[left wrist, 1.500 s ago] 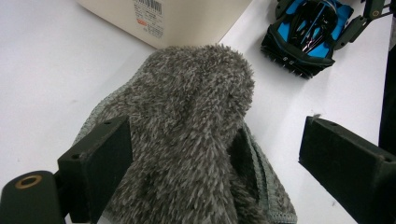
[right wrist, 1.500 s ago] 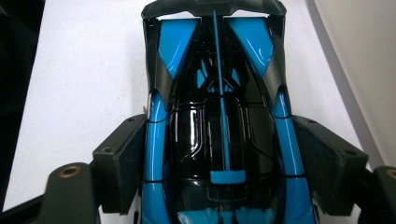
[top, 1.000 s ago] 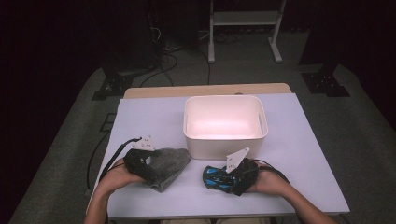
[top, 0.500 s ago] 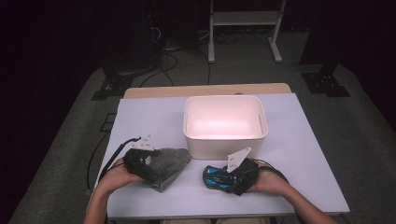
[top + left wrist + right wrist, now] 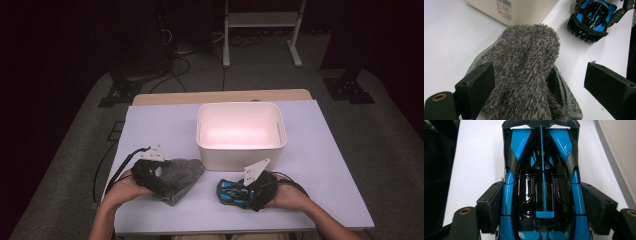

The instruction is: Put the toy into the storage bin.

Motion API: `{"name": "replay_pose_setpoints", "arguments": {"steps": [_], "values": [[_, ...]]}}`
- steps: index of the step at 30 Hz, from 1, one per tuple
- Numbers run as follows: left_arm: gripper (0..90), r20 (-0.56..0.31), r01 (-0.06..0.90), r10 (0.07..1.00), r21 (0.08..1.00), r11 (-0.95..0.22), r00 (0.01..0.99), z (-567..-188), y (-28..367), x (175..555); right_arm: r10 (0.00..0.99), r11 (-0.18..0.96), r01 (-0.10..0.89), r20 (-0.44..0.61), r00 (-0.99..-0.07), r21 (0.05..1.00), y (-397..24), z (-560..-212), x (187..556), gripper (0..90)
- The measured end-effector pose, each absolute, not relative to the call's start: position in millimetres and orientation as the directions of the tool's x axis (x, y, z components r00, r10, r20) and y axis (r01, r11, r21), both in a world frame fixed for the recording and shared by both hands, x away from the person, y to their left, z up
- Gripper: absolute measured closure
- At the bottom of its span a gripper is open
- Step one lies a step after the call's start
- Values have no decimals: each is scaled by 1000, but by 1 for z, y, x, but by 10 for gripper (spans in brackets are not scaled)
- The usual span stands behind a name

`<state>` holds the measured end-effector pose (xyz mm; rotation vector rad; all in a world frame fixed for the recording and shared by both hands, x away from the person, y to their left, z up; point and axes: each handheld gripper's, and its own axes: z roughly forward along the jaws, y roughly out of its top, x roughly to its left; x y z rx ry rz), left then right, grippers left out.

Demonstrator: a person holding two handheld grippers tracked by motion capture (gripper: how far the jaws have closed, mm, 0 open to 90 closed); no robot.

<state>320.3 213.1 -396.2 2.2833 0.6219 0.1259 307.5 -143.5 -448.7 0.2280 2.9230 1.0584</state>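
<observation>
A grey fuzzy cloth (image 5: 181, 175) lies on the white table at the front left. My left gripper (image 5: 152, 176) is open around its near end. In the left gripper view, the left pad (image 5: 477, 87) touches the cloth (image 5: 526, 62), while the right pad (image 5: 609, 86) stands apart from it over bare table. At the front right sits a blue and black toy car (image 5: 231, 192) with my right gripper (image 5: 246, 193) shut on it. In the right gripper view, both pads press the sides of the car (image 5: 541, 182). The car (image 5: 594, 17) rests on the table.
A white plastic bin (image 5: 241, 154) stands in the middle of the table (image 5: 325, 150), just behind both grippers, and looks empty. Its labelled wall (image 5: 524, 10) is close beyond the cloth. Cables trail from both grippers. A stand and dark floor lie past the far edge.
</observation>
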Motion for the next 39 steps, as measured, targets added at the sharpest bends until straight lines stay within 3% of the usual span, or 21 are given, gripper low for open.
{"name": "replay_pose_setpoints", "arguments": {"steps": [13,39], "values": [[90,-97,395,467,698,-597,879,-396,213,320,100,749,93,26,-995,655,-139,-421,301,252],[90,-105,399,471,706,-585,876,-395,217,322,23,748,-11,-43,-999,663,-133,-300,293,252]]}}
